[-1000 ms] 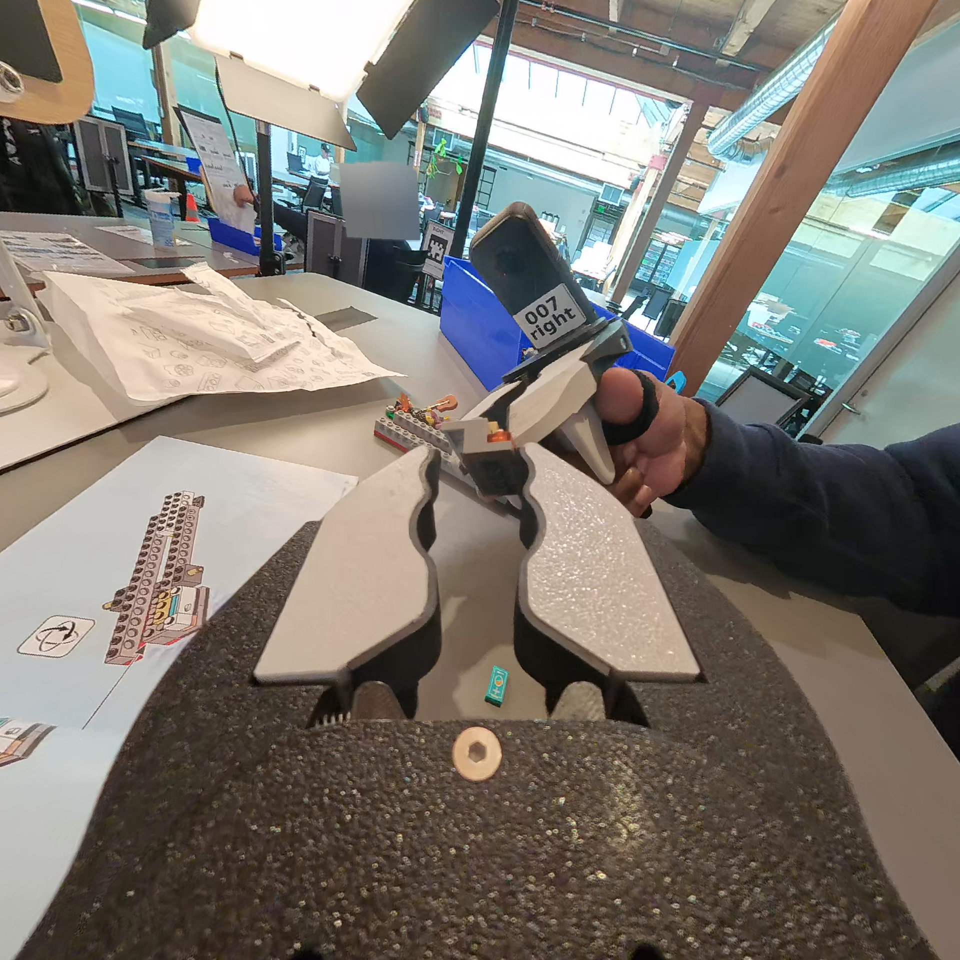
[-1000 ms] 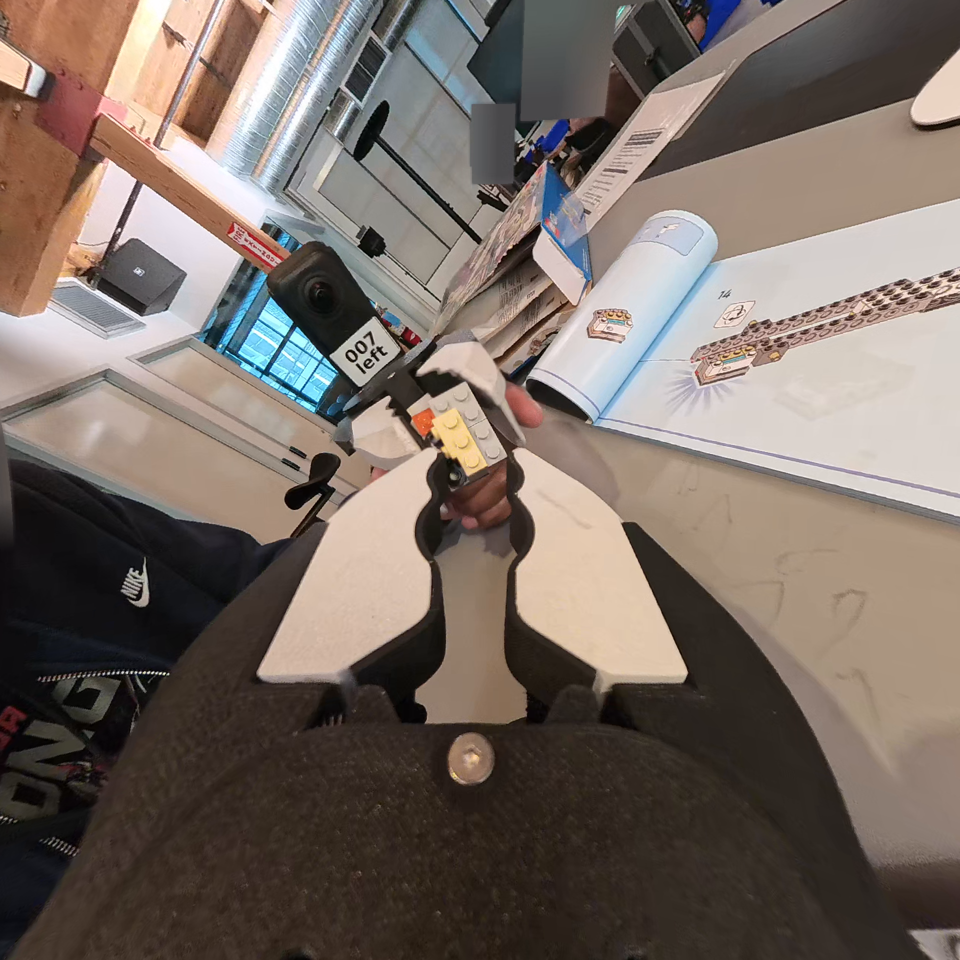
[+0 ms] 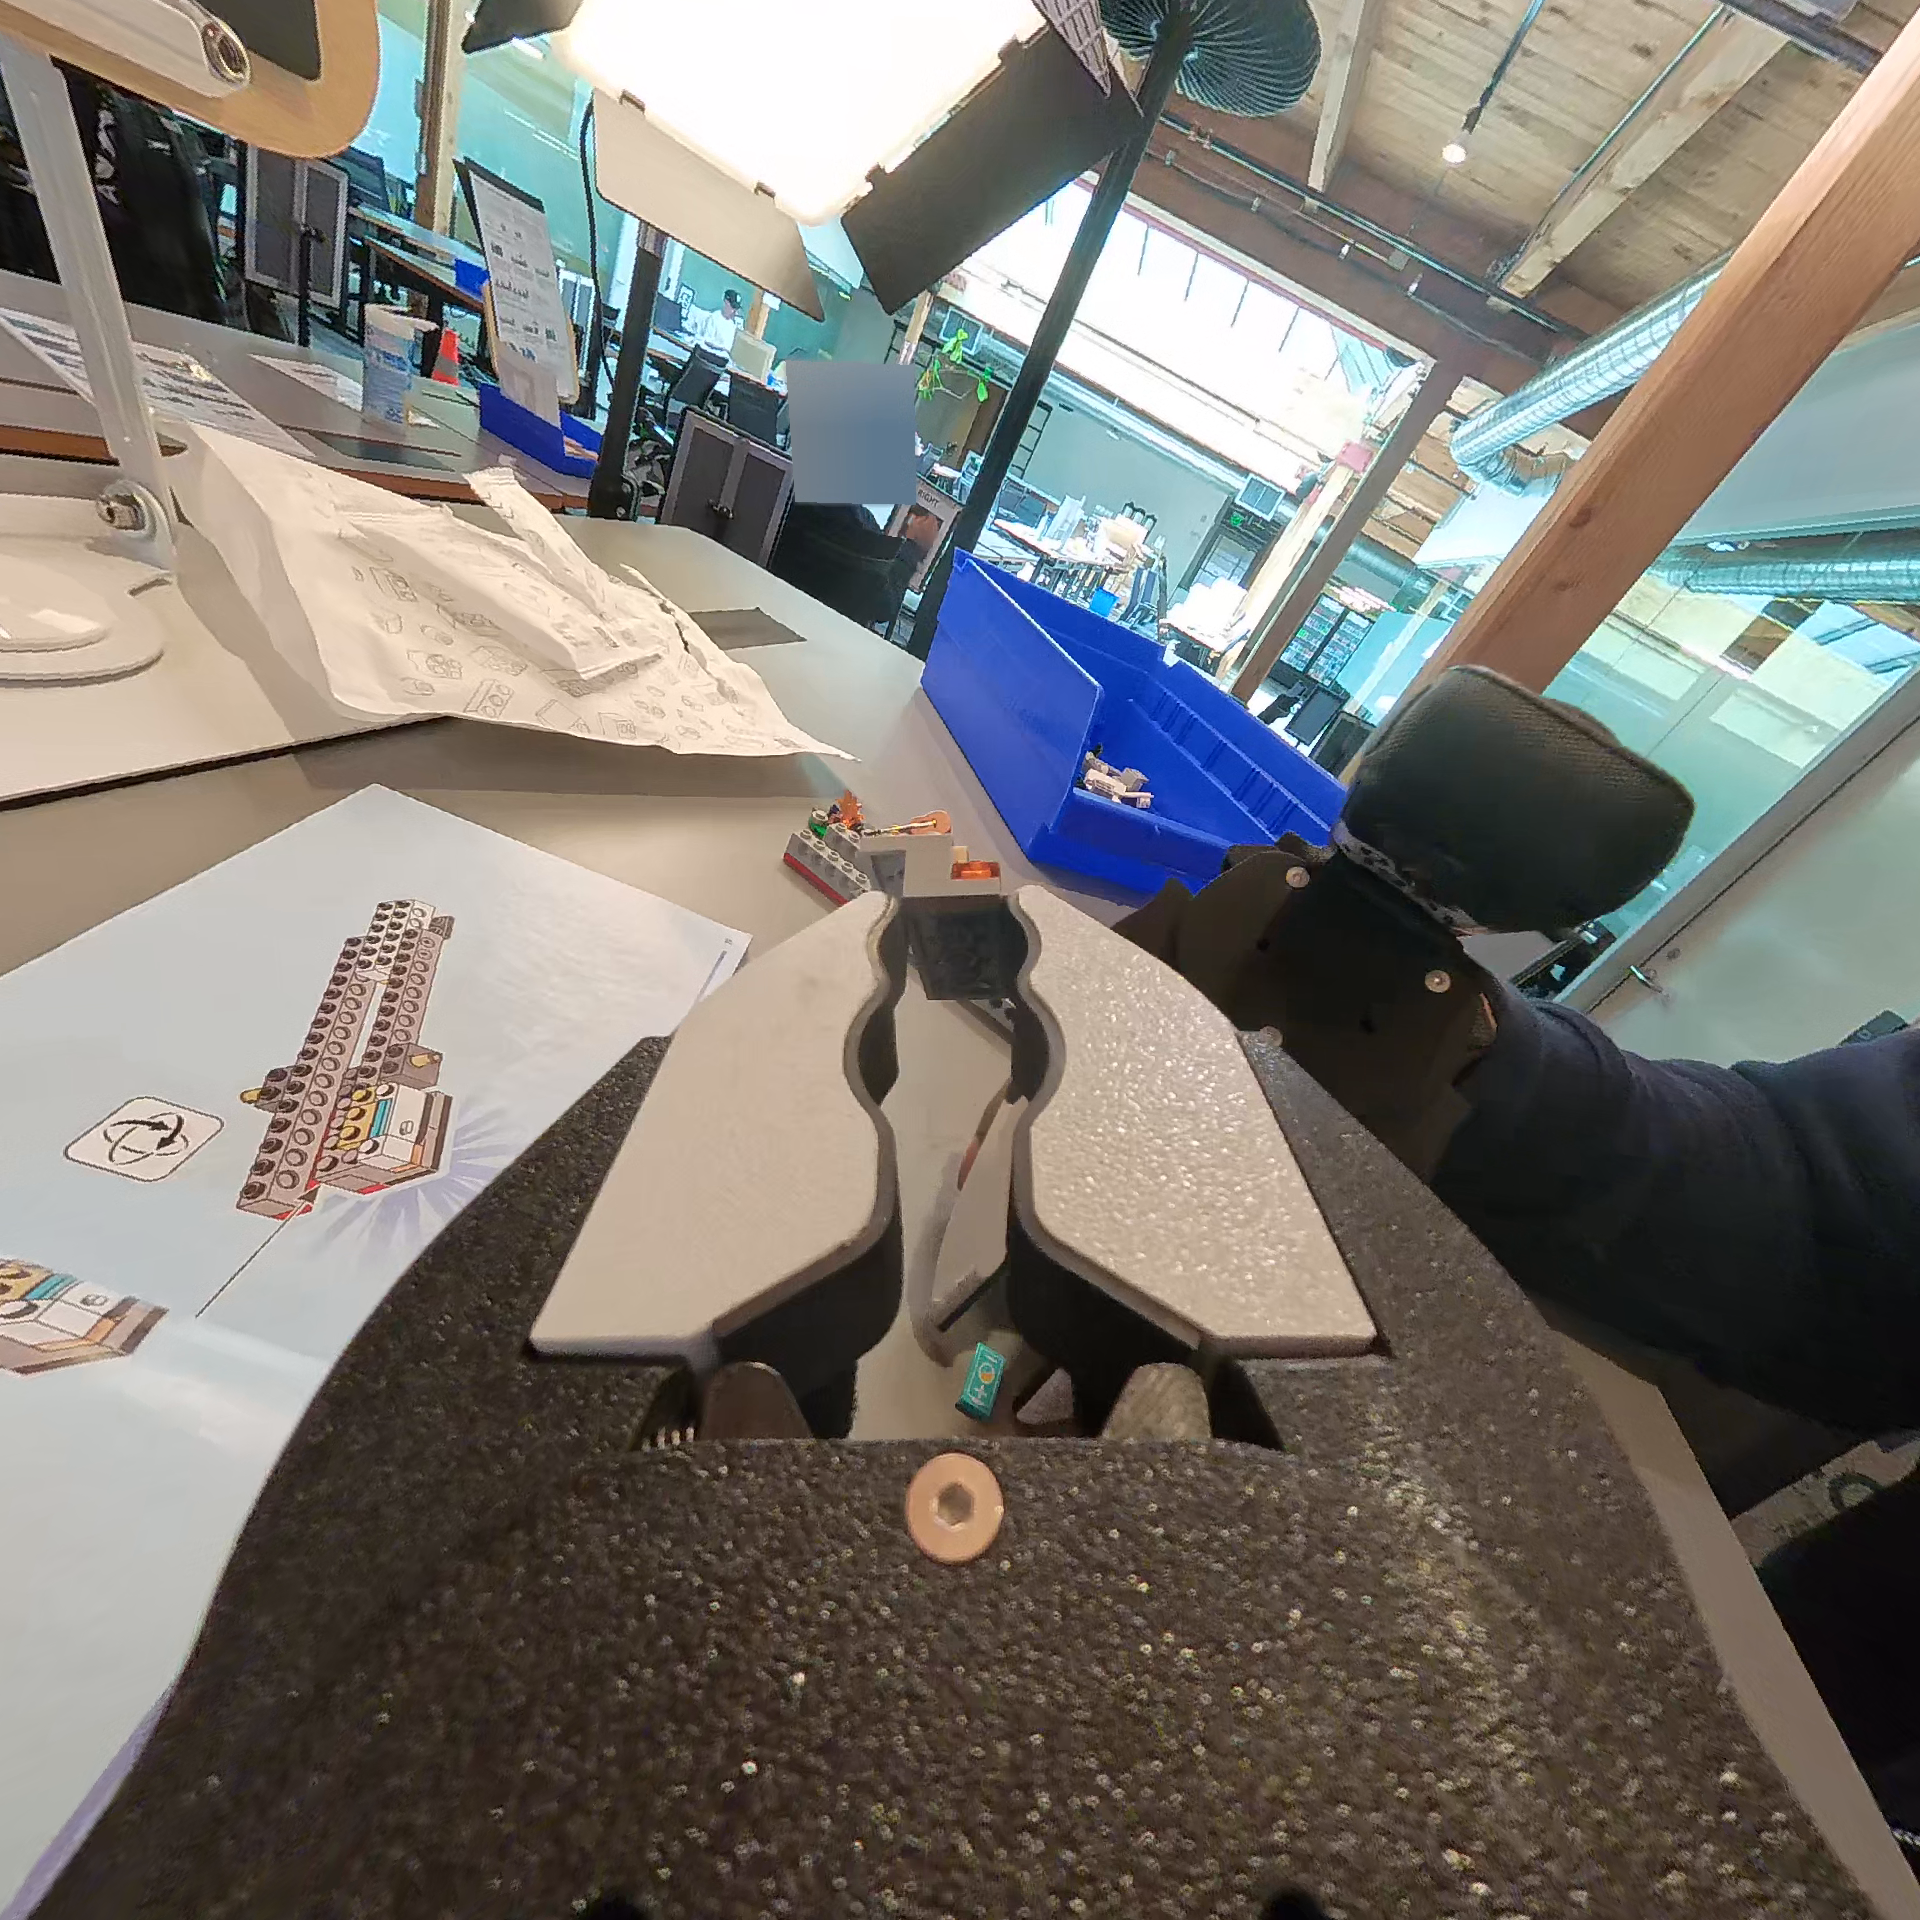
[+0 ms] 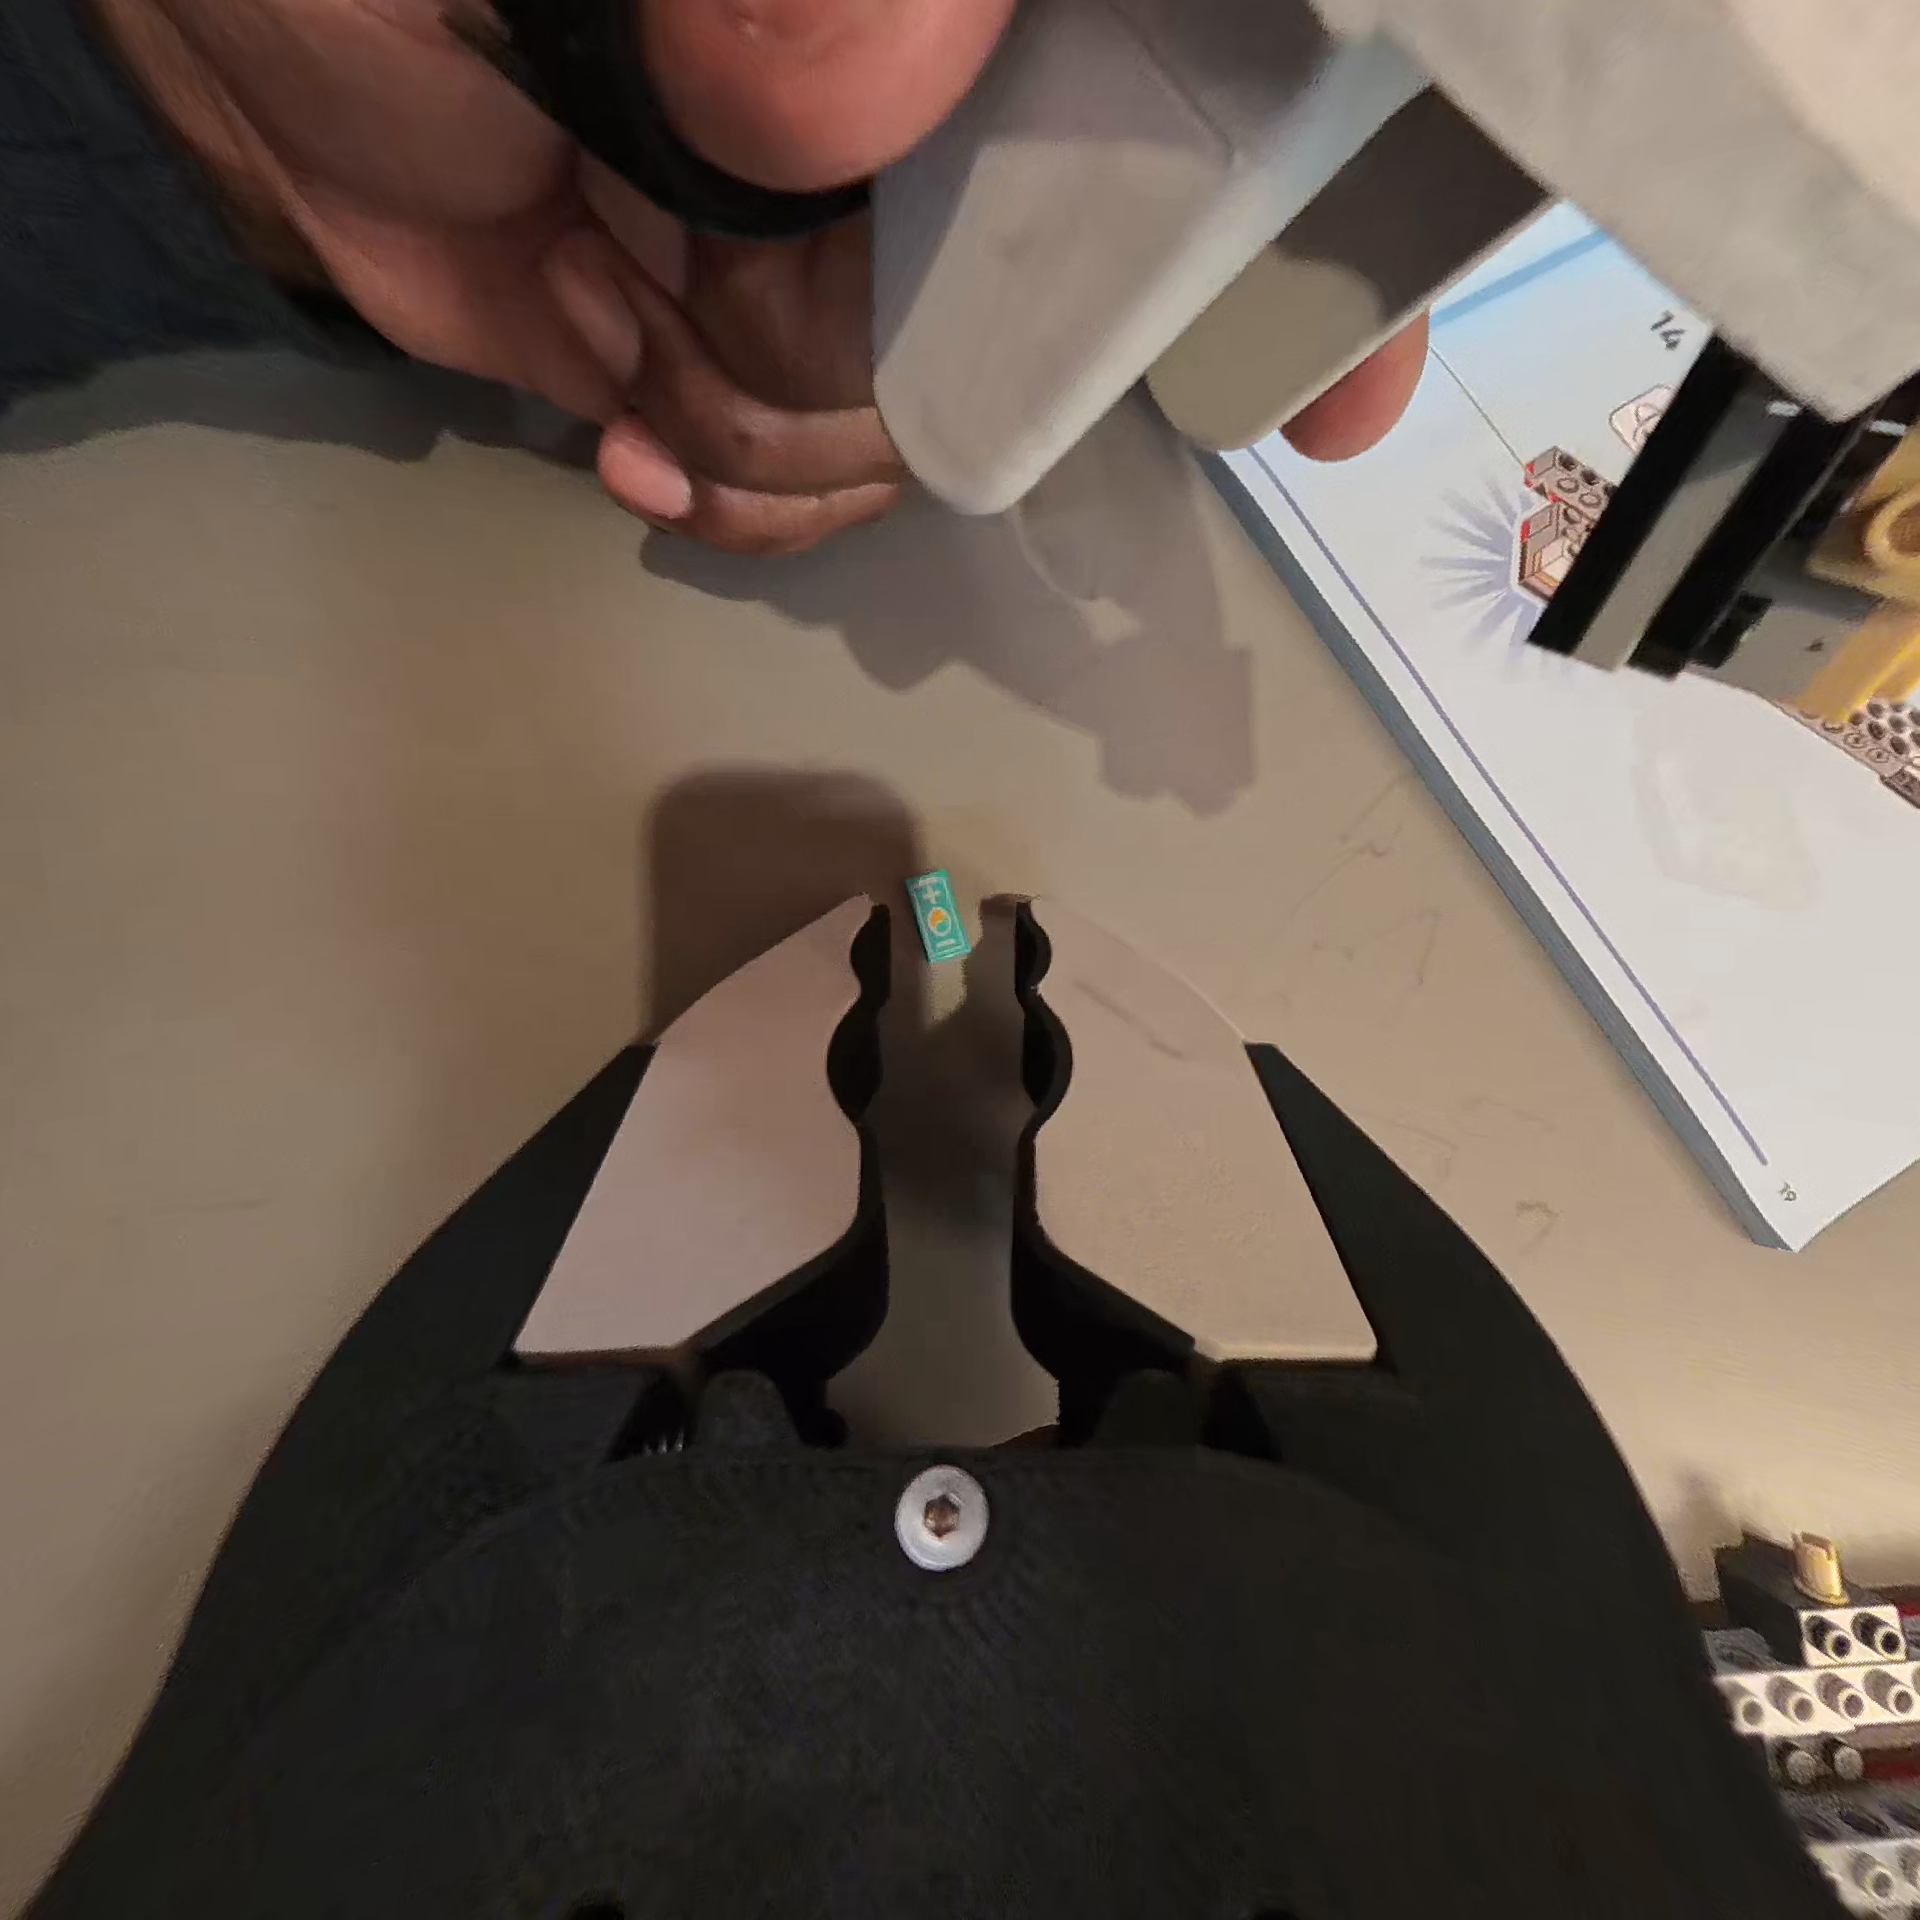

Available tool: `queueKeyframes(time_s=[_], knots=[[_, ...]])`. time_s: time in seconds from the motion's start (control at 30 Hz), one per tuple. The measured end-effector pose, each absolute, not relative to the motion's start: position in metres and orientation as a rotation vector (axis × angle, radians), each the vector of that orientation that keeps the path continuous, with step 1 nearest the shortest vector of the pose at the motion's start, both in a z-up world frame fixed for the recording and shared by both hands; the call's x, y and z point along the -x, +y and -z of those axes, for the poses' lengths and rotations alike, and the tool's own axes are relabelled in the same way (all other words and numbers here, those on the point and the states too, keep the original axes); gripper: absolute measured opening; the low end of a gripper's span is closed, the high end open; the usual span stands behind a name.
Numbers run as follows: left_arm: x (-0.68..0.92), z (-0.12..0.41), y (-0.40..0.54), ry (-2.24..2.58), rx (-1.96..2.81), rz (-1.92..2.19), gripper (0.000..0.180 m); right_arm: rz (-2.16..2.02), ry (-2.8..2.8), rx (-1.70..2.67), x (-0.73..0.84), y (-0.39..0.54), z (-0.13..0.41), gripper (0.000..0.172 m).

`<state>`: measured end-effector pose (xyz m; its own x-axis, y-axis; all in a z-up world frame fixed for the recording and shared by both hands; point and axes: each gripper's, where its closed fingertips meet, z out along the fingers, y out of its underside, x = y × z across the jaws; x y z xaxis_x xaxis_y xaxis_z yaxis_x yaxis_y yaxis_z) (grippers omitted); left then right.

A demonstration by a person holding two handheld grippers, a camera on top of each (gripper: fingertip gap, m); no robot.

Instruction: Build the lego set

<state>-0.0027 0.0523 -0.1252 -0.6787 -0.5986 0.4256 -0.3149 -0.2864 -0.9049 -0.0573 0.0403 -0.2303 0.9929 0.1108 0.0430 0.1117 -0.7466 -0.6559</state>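
Observation:
My left gripper (image 3: 954, 925) is shut on a small grey and dark brick assembly (image 3: 951, 883) with an orange piece on top, held above the table. My right gripper (image 4: 945, 914) is open, pointing down at the table. A small teal tile (image 4: 937, 923) lies flat between its fingertips, with a gap on each side. The tile also shows in the left wrist view (image 3: 982, 1377), under my left gripper. The right gripper's black body (image 3: 1351, 997) sits just right of my left fingers. In the right wrist view the left gripper's grey fingers (image 4: 1091, 312) hang overhead.
An open instruction booklet (image 3: 312, 1039) lies at the left, also in the right wrist view (image 4: 1662, 831). A grey brick build (image 3: 831, 862) lies beyond my left fingertips. A blue bin (image 3: 1039, 707) stands behind it. A white paper bag (image 3: 468, 623) lies farther left. The tips of one gripper are about 12 centimeters away from the tips of the other.
The brick assembly passed between the grippers: my left pads closed on it and the right let go. The right gripper swung down to the teal tile on the table.

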Motion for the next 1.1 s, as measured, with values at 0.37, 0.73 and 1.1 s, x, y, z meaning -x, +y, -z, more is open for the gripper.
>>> queueKeyframes(time_s=[0.37,0.73,1.1], knots=[[-0.001,0.113,0.054,1.548,1.242,2.234,0.017,-0.026,-0.126,2.434,0.055,0.036,0.232,0.008],[0.008,0.089,0.078,0.897,1.294,2.32,0.017,-0.021,-0.021,2.308,0.023,0.022,0.204,0.007],[-0.001,0.101,0.092,0.737,1.42,2.392,0.017,0.064,0.035,2.173,-0.003,0.017,0.172,0.007]])
